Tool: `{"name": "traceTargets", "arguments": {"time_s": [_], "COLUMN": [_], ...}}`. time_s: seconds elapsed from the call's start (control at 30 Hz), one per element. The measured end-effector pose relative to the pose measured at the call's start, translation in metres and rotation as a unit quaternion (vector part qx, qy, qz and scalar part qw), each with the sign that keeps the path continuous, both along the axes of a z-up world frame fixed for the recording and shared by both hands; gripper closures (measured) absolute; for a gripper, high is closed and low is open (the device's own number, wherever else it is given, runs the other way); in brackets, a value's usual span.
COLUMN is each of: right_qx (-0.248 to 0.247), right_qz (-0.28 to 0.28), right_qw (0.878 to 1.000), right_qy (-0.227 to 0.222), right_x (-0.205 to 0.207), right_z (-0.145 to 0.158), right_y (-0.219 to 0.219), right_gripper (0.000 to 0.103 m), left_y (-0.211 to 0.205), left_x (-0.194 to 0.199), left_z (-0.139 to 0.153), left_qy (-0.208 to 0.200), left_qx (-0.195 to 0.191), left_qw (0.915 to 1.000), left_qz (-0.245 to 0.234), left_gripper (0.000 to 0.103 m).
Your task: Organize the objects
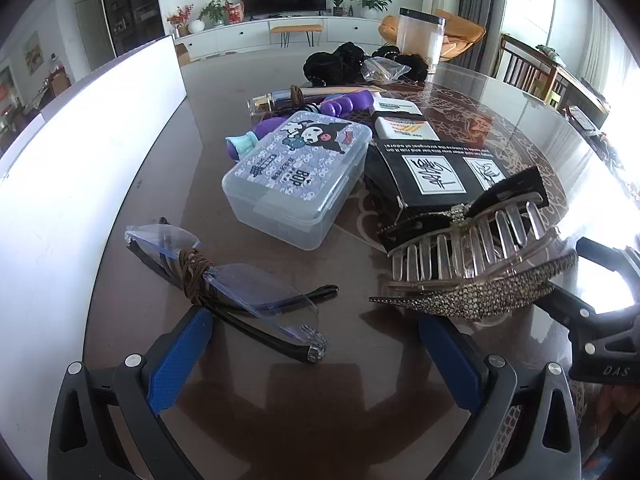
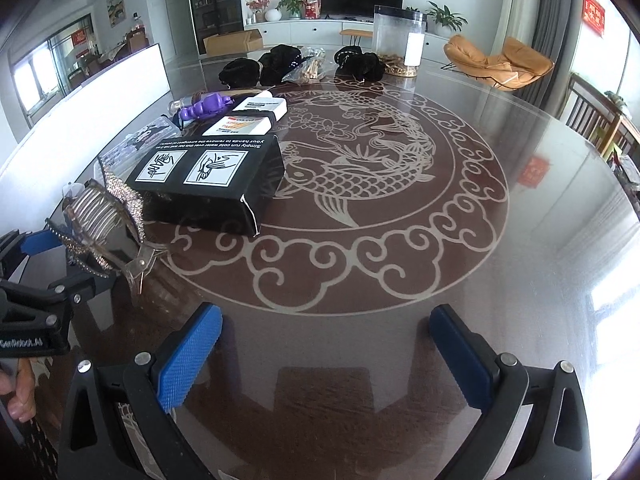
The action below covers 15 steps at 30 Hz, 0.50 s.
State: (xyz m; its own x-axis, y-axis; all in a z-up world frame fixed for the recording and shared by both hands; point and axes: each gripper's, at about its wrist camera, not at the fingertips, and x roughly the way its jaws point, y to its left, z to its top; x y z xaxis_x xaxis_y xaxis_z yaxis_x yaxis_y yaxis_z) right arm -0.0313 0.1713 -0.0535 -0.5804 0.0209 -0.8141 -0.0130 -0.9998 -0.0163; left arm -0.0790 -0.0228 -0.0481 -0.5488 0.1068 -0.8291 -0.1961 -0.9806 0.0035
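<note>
My left hand-held gripper (image 1: 316, 354): wide open, empty, glasses (image 1: 240, 296) on bench (image 1: 280, 392) just ahead. My right hand-held gripper (image 2: 326, 354): wide open, empty, over bare bench. Hair claw (image 1: 472, 256) beside black box (image 1: 444, 172).

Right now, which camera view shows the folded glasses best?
The left wrist view. There the folded glasses lie whole on the table, close ahead of the open left gripper, with brown cord wound around their middle. The right wrist view does not show them; the hair claw clip and black box fill that side.
</note>
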Motion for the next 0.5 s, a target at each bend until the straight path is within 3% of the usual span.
{"name": "traceTargets", "arguments": {"time_s": [0.5], "right_qx": [0.001], "right_qz": [-0.002], "right_qw": [1.000], "right_qy": [0.001], "right_x": [0.0001], "right_z": [-0.0009], "right_y": [-0.0003], "right_gripper": [0.000], "left_y": [0.0001], "left_x": [0.0049], "left_z": [0.0021], "left_qy": [0.006], "left_qx": [0.001], "left_qw": [1.0000], "left_qz": [-0.003], "left_gripper": [0.000]}}
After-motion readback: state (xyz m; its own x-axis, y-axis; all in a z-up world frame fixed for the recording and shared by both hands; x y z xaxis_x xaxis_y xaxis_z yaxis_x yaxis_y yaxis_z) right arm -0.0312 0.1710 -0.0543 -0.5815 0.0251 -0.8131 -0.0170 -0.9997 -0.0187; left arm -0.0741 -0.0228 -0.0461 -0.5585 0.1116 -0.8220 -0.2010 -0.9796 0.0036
